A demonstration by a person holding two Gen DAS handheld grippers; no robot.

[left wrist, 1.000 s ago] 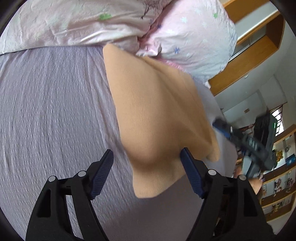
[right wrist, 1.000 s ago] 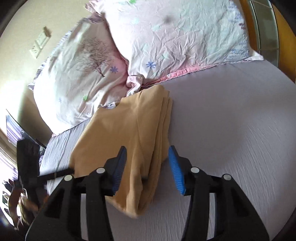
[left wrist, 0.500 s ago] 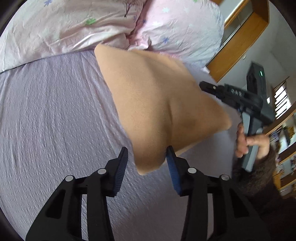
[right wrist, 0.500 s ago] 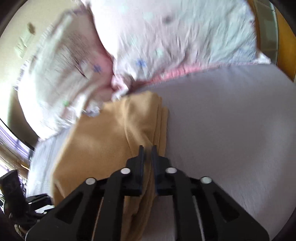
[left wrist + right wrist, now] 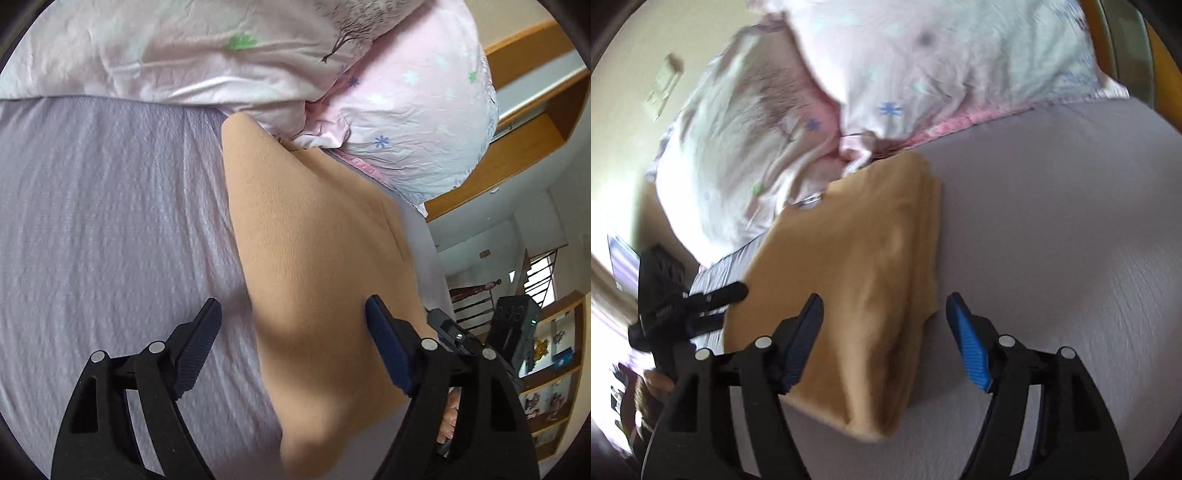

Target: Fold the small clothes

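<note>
the folded tan garment (image 5: pixel 314 266) lies flat on the lavender bed sheet (image 5: pixel 110 229), its far end tucked just under the pink patterned pillows (image 5: pixel 258 55) at 12 o'clock, layered edges stacked along one side in the right wrist view; it looks like a compact bundle, so the folding seems largely done. it rests on the mattress because the soft, broad surface lets the layers settle without sliding.

the left tool (image 5: pixel 293 350) is spread wide, its fingers straddling the near part of the cloth, pinching nothing. the right tool (image 5: pixel 884 339) is likewise spread, one finger over the fabric and the other over bare sheet at 3 o'clock, gripping nothing. both hang low over the near end, probably so the fold is let lie or can be pressed flat. the right wrist view is blurred.
</note>
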